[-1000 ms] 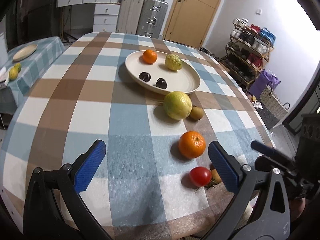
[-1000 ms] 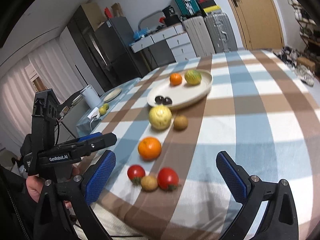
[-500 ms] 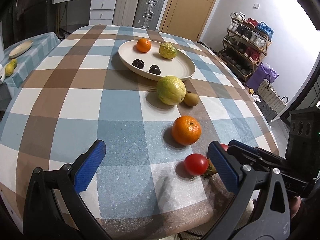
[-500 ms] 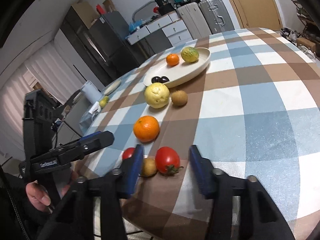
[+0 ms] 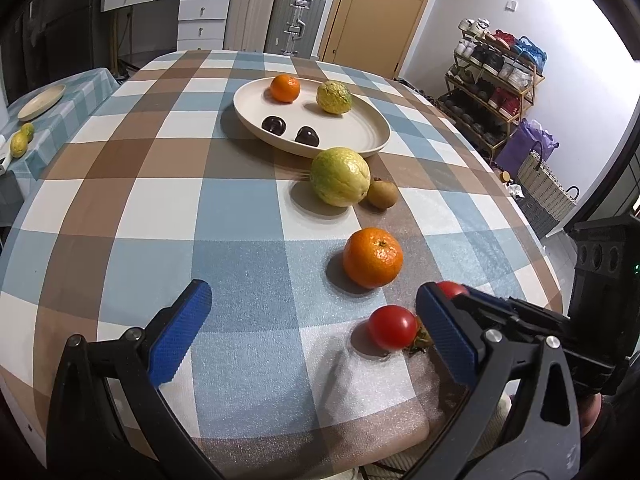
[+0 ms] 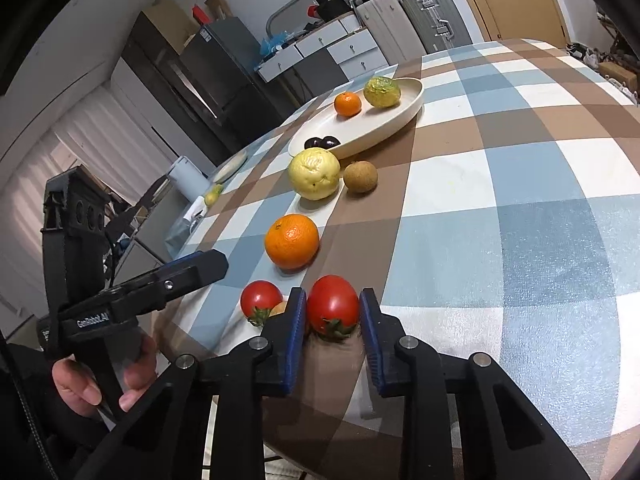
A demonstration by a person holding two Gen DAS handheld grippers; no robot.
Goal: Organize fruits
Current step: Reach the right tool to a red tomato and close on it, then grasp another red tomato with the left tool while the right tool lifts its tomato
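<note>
Item: larger tomato (image 6: pixel 333 306), near tabletop (image 6: pixel 520 200) edge, beside the smaller tomato (image 6: pixel 261 299). Right tongs (image 6: pixel 333 336), jaws just closing, now clamped across its sides. Light, smooth, thin-skinned, probably soft: squeeze gently at the widest part. Left tongs (image 5: pixel 316 336) apart, empty.

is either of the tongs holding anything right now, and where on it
The right tongs have just closed on the larger tomato, pads against its two sides, with it still on the table. The left tongs are open and hold nothing.
</note>
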